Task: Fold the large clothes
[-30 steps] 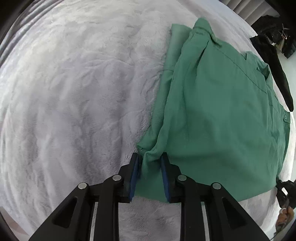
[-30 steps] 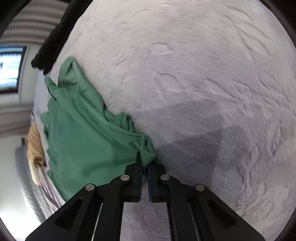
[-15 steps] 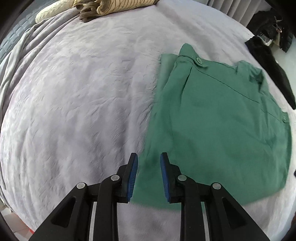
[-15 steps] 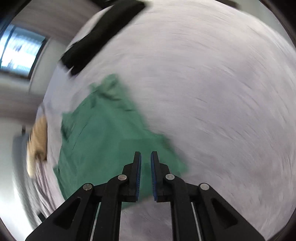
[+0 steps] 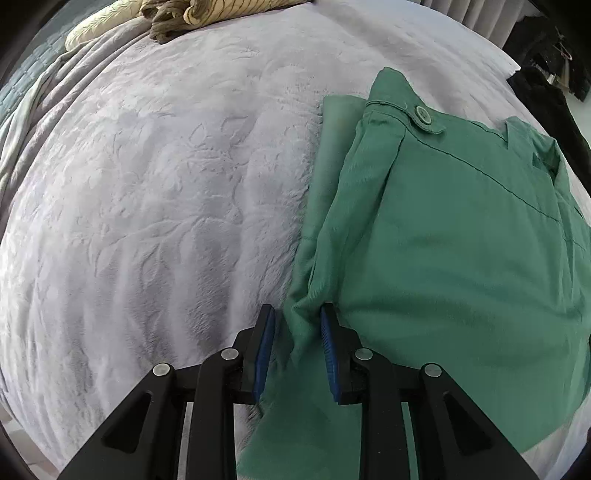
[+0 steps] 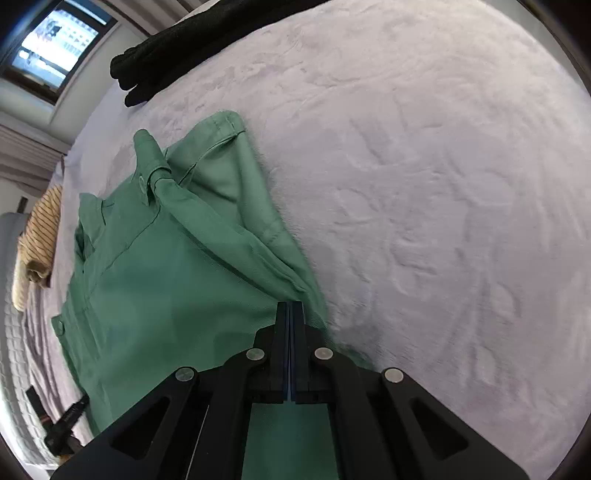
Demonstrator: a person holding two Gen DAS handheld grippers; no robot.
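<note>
A green garment (image 5: 461, 258) with buttoned tabs lies folded on the pale plush bed cover (image 5: 147, 221). My left gripper (image 5: 297, 325) sits at its near left edge. A raised fold of green cloth stands between the blue pads and the jaws are shut on it. In the right wrist view the same green garment (image 6: 155, 288) spreads to the left. My right gripper (image 6: 290, 306) is shut, pads together, with its tips over the garment's right-hand fold. Whether any cloth is pinched there I cannot tell.
A black garment (image 5: 546, 99) lies at the bed's far side, and the black garment (image 6: 177, 55) shows again in the right wrist view. Beige striped clothes (image 5: 207, 14) are piled at the bed's far end. A window (image 6: 55, 40) is up left. Bare bed cover (image 6: 443, 184) lies right of the garment.
The right gripper let go of the bunched corner, opened a little, rolled and shifted, then shut again over the garment's edge. The left gripper's view tilted up, with the fold still between its pads.
</note>
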